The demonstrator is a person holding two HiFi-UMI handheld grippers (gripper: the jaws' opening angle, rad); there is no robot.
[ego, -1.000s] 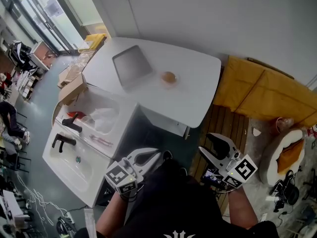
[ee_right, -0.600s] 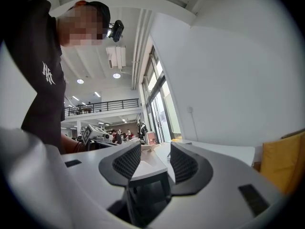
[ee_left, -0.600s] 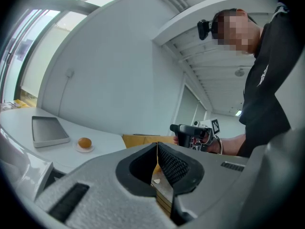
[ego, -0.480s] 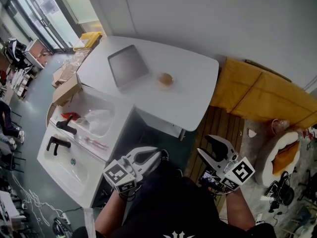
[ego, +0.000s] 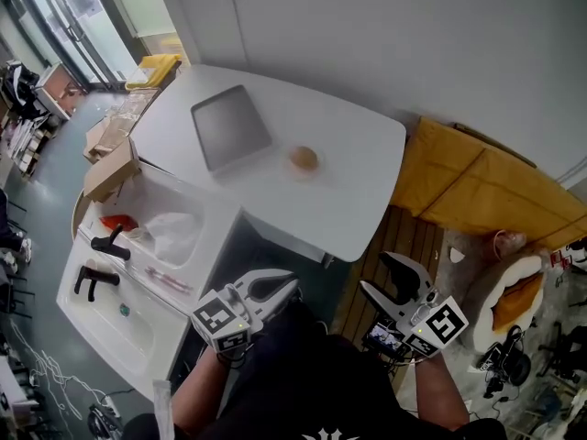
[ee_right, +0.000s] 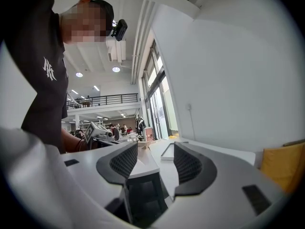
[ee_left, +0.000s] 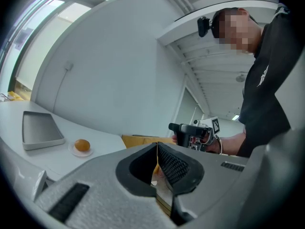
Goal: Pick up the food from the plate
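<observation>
White rounded worktop [ego: 358,200] stands against the wall. Grey square metal tray [ego: 229,128] lies flat on its left half, towards the far edge. Left gripper [ego: 290,285] is held off the worktop, beyond its near edge, close to the person's body; jaws together, tips meeting, nothing between them. Right gripper [ego: 374,272] is likewise off the worktop, past its near right corner; jaws apart and opening, gap empty. Small pale round plate [ee_left: 76,152] sits near the worktop's middle, just right of the tray, not touching it. Round brown food item [ego: 304,159] rests on the plate, well apart from both grippers
</observation>
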